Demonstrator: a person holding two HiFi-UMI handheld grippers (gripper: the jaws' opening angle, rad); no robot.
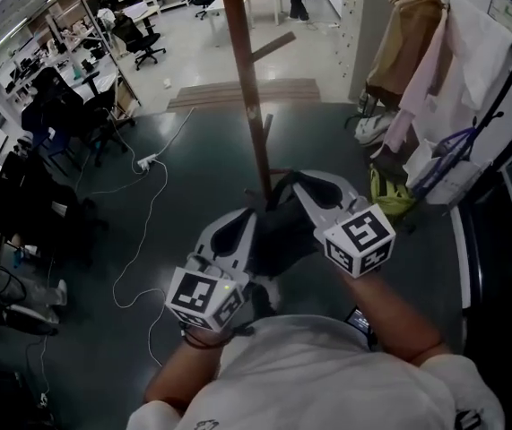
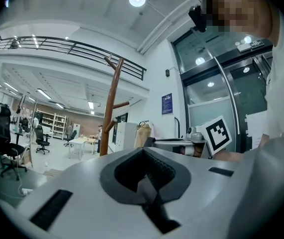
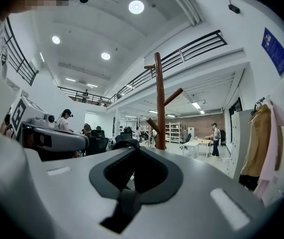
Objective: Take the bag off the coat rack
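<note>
The brown wooden coat rack (image 1: 248, 88) stands just ahead of me on the dark floor; it also shows as a coat rack (image 2: 111, 113) in the left gripper view and as a coat rack (image 3: 159, 103) in the right one. A black bag (image 1: 278, 227) hangs low against the pole, between my two grippers. My left gripper (image 1: 243, 217) is at its left side with jaws closed together. My right gripper (image 1: 299, 183) is at the bag's top right, also shut. A black loop (image 3: 126, 142) peeks over the right jaws' tip; whether it is gripped cannot be told.
Coats and shirts (image 1: 421, 47) hang on a rail at the right, with a green bag (image 1: 390, 195) on the floor below. A white power strip (image 1: 147, 161) and cable lie on the floor to the left. Office chairs (image 1: 139, 38) and desks stand further left.
</note>
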